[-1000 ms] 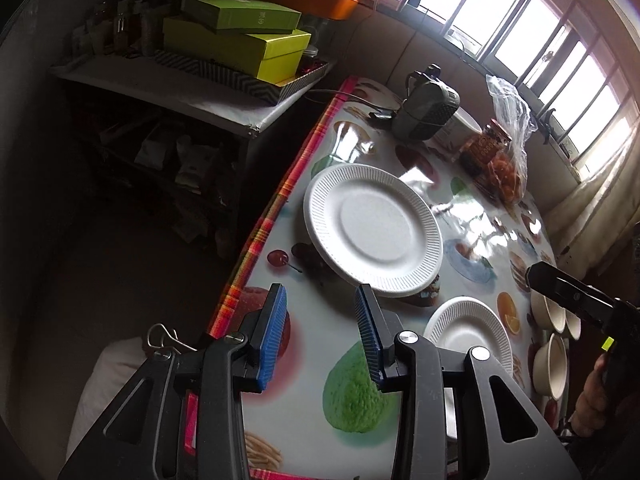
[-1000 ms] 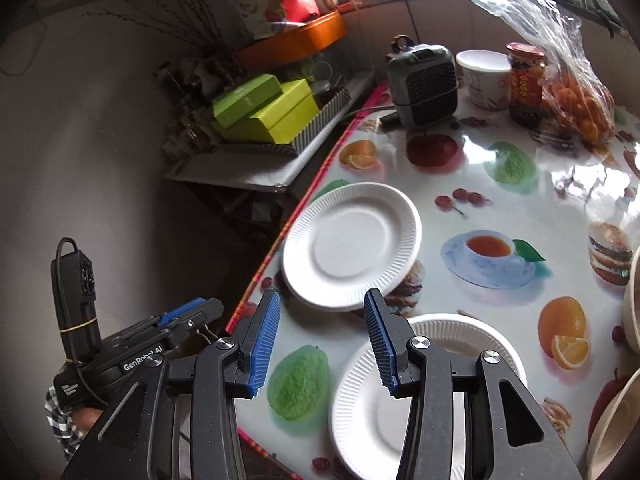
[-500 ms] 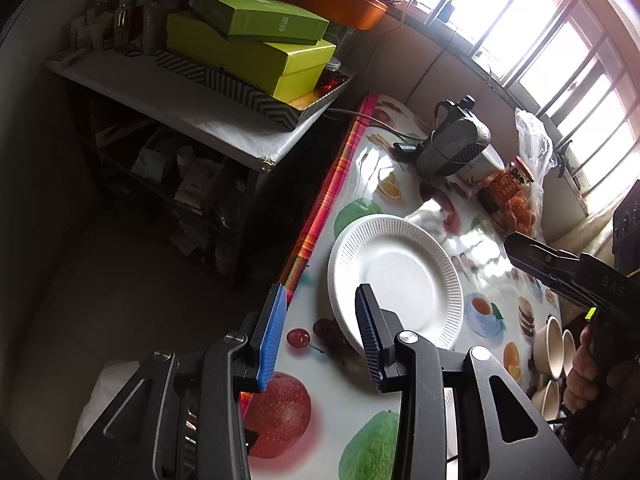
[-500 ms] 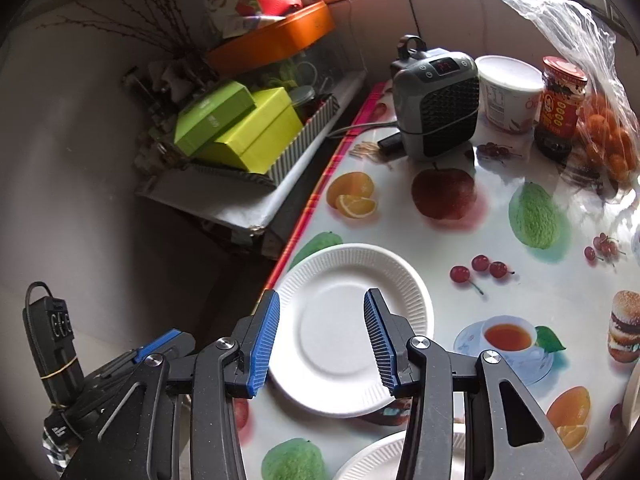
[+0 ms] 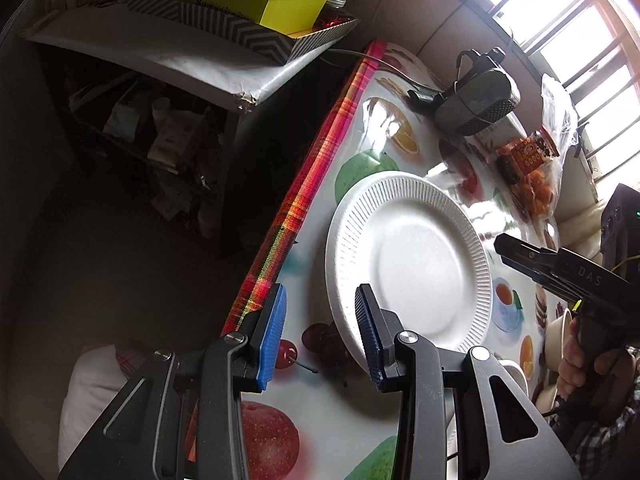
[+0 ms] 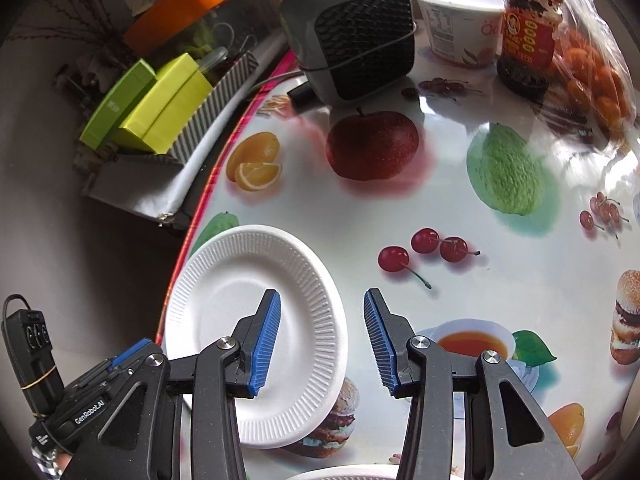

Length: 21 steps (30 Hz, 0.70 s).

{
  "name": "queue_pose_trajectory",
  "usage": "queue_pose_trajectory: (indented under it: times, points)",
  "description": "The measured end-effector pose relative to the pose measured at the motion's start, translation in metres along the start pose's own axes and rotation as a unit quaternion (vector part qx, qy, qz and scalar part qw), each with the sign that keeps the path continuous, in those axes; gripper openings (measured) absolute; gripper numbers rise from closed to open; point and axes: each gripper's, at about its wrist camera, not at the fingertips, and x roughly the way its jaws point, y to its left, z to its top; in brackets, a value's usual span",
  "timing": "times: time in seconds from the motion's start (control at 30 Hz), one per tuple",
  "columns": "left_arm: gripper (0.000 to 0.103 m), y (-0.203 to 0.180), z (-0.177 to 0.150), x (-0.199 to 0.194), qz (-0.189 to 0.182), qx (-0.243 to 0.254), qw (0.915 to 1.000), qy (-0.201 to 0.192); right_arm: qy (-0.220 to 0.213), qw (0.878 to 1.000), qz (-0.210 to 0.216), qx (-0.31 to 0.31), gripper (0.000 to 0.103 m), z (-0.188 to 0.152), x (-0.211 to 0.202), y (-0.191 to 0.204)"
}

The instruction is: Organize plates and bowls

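On table edge | plate (image 5: 408, 264) rim between left fingers (image 5: 276, 332)

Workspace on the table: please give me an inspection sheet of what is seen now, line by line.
Surface: table with glossy fruit-print cover.
Job's things: large white plate near table edge; a second plate's rim nearest the camera; bowls partly hidden.
Clutter: heater, tub, jar, bag of oranges.
Grippers: left gripper and right gripper open, empty, above plate's edges.
Cables: heater cord.
Surroundings: shelf with green boxes; windows.
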Motion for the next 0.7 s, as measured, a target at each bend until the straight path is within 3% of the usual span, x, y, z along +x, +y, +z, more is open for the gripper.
queue_pose_trajectory:
  times: [0.2, 0.4, 0.7]
  points:
    - [0.037, -0.003, -0.001, 0.007, -0.005, 0.0, 1.0, 0.005, 0.009, 1.0, 0.012, 0.005, 0.041, -0.003, 0.008, -0.004]
    - [0.037, -0.004, 0.001, 0.008, -0.009, -0.001, 1.0, 0.004, 0.015, 1.0, 0.015, 0.007, 0.03, -0.005, 0.014, -0.005]
    - [0.025, -0.006, 0.002, 0.01, -0.009, -0.007, 0.9999, 0.004, 0.02, 1.0, 0.017, 0.013, 0.019, -0.007, 0.018, -0.009]
